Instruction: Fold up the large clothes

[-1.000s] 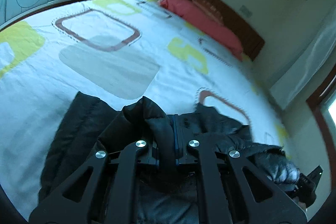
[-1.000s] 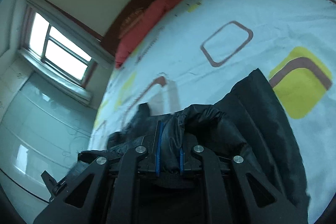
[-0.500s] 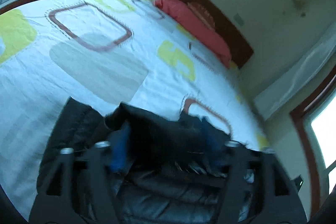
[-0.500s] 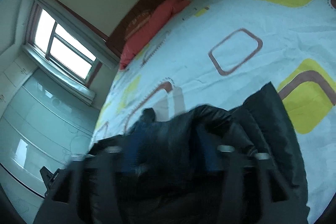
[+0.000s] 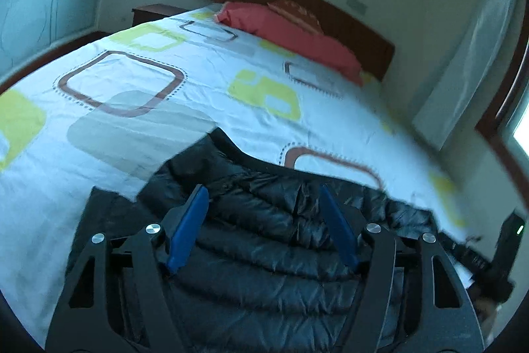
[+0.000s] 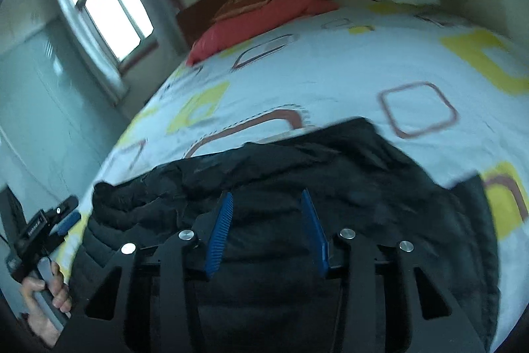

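Note:
A black quilted puffer jacket (image 5: pixel 264 253) lies spread on the bed, its folded edge running across the patterned sheet (image 5: pixel 132 121). My left gripper (image 5: pixel 262 191) hovers just above it. Its blue pads (image 5: pixel 186 230) stand wide apart and are closing, with nothing gripped between them. In the right wrist view the same jacket (image 6: pixel 363 174) fills the lower half. My right gripper (image 6: pixel 267 194) is over it, its jaws apart and closing, and its pads press on no fabric. The left gripper (image 6: pixel 67 210) also shows at the left edge, held by a hand (image 6: pixel 49 290).
The white sheet with yellow and brown squares stretches beyond the jacket (image 6: pixel 330 71). A red pillow (image 5: pixel 291 35) lies against the dark wooden headboard (image 5: pixel 330 15). A window (image 6: pixel 109 5) and a pale wardrobe (image 6: pixel 39 108) stand along the bed's left side.
Both grippers were shut on bunched folds of the jacket; both have let go, opened and drawn back. The jacket has dropped and now lies flatter on the bed.

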The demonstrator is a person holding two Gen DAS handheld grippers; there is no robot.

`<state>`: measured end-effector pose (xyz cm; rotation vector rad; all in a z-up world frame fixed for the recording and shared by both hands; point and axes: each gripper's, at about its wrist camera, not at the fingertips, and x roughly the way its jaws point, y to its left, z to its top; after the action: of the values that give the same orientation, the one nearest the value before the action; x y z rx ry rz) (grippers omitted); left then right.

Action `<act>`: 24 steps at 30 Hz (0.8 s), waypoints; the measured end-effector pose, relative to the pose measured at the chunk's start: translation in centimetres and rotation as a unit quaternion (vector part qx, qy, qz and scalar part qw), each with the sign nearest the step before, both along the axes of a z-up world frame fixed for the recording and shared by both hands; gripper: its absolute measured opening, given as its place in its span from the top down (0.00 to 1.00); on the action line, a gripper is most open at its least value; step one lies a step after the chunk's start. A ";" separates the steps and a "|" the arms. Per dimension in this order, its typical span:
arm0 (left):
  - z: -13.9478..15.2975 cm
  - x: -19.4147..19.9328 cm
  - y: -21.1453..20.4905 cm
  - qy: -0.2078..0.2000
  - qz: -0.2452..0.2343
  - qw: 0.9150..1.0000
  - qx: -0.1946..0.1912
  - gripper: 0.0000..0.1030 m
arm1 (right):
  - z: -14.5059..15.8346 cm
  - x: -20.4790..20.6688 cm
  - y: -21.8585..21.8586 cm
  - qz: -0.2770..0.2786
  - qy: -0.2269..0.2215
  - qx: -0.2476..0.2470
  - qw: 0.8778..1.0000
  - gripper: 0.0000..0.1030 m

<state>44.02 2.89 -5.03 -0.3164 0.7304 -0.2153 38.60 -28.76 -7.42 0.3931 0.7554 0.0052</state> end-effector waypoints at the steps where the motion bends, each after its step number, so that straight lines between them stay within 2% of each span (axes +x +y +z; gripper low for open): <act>1: -0.4 0.4 -0.3 0.006 0.002 1.000 0.006 0.33 | -0.2 1.0 0.9 0.008 0.004 -0.010 1.000 0.58; 5: -2.9 3.0 -0.9 0.053 0.015 0.998 0.013 0.33 | -1.8 3.8 3.3 0.020 0.026 -0.060 0.998 0.58; 7: -4.5 4.0 -1.2 0.084 0.016 0.996 0.028 0.33 | -3.7 5.0 3.8 0.021 0.063 -0.085 0.994 0.58; 8: -5.4 4.6 -1.3 0.098 0.014 0.994 0.037 0.33 | -4.8 5.4 3.8 0.022 0.081 -0.081 0.993 0.58; 10: -6.1 5.1 -1.8 0.102 0.013 0.993 0.054 0.33 | -5.1 5.7 3.6 0.021 0.088 -0.076 0.993 0.58; 12: -5.5 5.0 -2.1 0.097 0.010 0.993 0.066 0.33 | -4.4 5.3 3.4 0.023 0.086 -0.080 0.993 0.58; 15: -3.6 3.4 -1.2 0.068 0.009 0.997 0.045 0.33 | -2.9 3.8 2.0 0.010 0.065 -0.089 0.994 0.58; 18: -2.4 2.2 0.9 0.051 0.030 0.998 0.027 0.33 | -2.3 2.8 -0.1 -0.021 0.060 -0.120 0.991 0.58; 20: -2.9 2.4 2.1 0.063 0.048 0.997 0.020 0.33 | -3.1 2.7 -1.8 -0.043 0.082 -0.133 0.987 0.58; 23: -5.8 4.0 3.1 0.115 0.050 0.992 0.008 0.33 | -5.0 3.1 -2.7 -0.041 0.109 -0.109 0.987 0.57; 24: -5.9 4.0 3.2 0.116 0.052 0.992 0.009 0.33 | -4.8 3.1 -2.7 -0.041 0.111 -0.113 0.987 0.57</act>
<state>48.06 6.06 -10.97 -0.3646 0.9415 -0.0735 41.69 -31.45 -12.24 0.2085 0.9482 -0.2027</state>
